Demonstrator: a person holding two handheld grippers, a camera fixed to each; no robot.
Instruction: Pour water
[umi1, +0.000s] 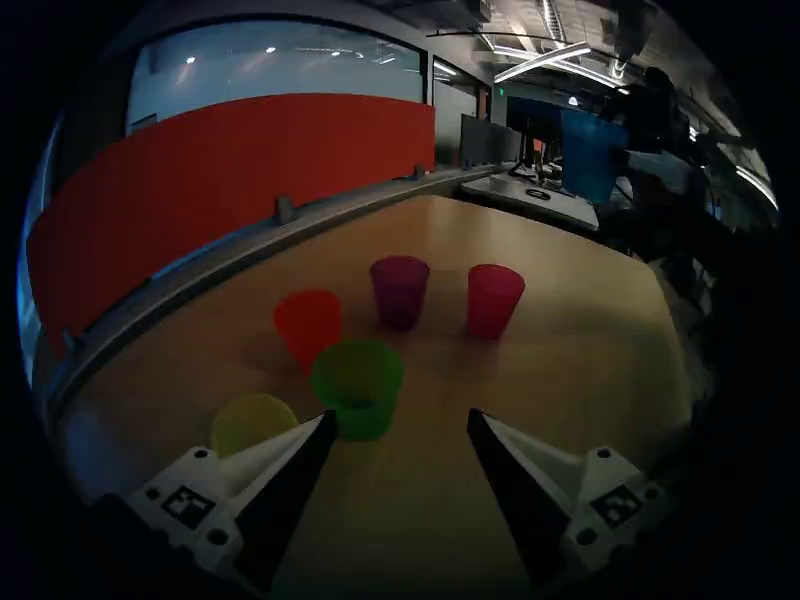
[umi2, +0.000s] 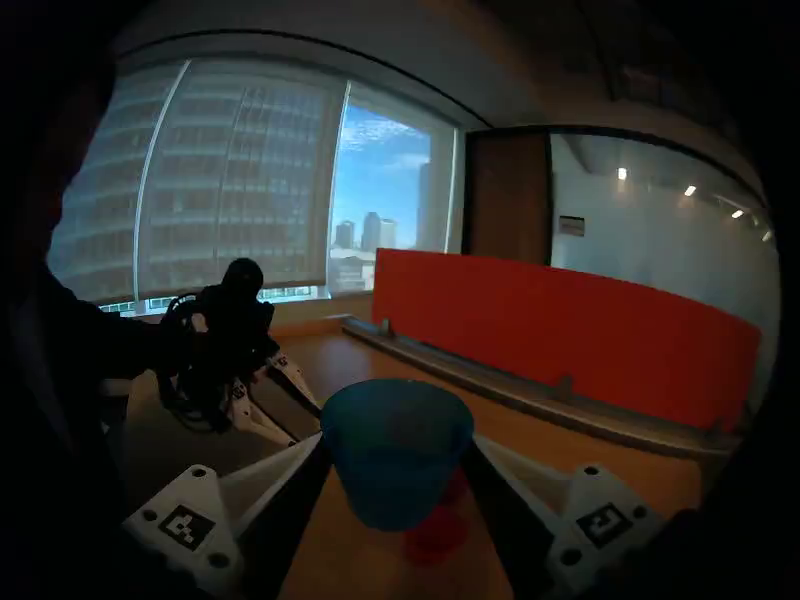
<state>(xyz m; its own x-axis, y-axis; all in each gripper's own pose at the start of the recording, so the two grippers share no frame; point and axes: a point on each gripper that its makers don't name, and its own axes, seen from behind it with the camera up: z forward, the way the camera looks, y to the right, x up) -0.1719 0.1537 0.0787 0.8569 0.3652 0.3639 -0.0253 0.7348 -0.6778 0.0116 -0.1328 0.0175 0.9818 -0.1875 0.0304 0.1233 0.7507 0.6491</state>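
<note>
— Where is the blue cup (umi2: 397, 470) held?
— It is clamped between the right tongs (umi2: 397, 440), raised above the surface (umi2: 640, 470). The left tongs (umi1: 401, 414) are spread apart, the green cup (umi1: 357, 385) just ahead

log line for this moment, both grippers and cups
left gripper: open, empty | right gripper: shut on blue cup, upright, off table | green cup: on table ahead of left gripper | pour: not started
</note>
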